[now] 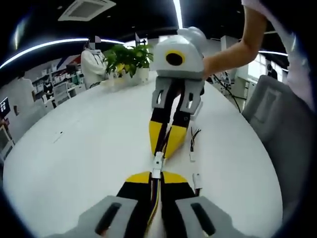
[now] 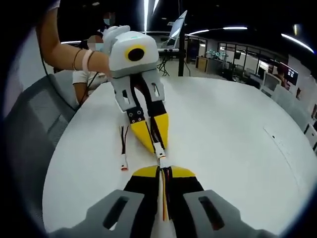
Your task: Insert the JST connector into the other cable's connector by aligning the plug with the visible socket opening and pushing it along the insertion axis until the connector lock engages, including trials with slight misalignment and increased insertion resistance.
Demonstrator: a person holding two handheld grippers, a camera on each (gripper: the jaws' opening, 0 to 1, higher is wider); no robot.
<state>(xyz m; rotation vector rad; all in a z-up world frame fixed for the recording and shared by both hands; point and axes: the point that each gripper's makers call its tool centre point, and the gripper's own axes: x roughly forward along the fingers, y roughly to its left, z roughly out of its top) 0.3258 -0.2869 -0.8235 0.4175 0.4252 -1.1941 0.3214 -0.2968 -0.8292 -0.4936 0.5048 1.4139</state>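
My left gripper (image 1: 154, 174) rises from the bottom of the left gripper view, its yellow-tipped jaws shut on a cable with red, black and yellow wires. A small white JST connector (image 1: 157, 162) sticks out past its tips. My right gripper (image 1: 163, 150) comes down from above, shut on the other cable, and its tips meet that connector. In the right gripper view my right gripper (image 2: 163, 170) holds its wires, and the white connector (image 2: 161, 155) sits between it and my left gripper (image 2: 157, 144). The two connectors touch end to end; I cannot tell whether they are locked.
Two spare cables with white plugs (image 1: 193, 145) (image 1: 197, 181) lie on the round white table (image 1: 89, 148), seen beside the grippers as a spare cable (image 2: 123, 151). Grey chairs (image 1: 282, 114) (image 2: 34, 129) stand at the table's edge. A potted plant (image 1: 130, 58) and a person (image 1: 93, 62) are at the far side.
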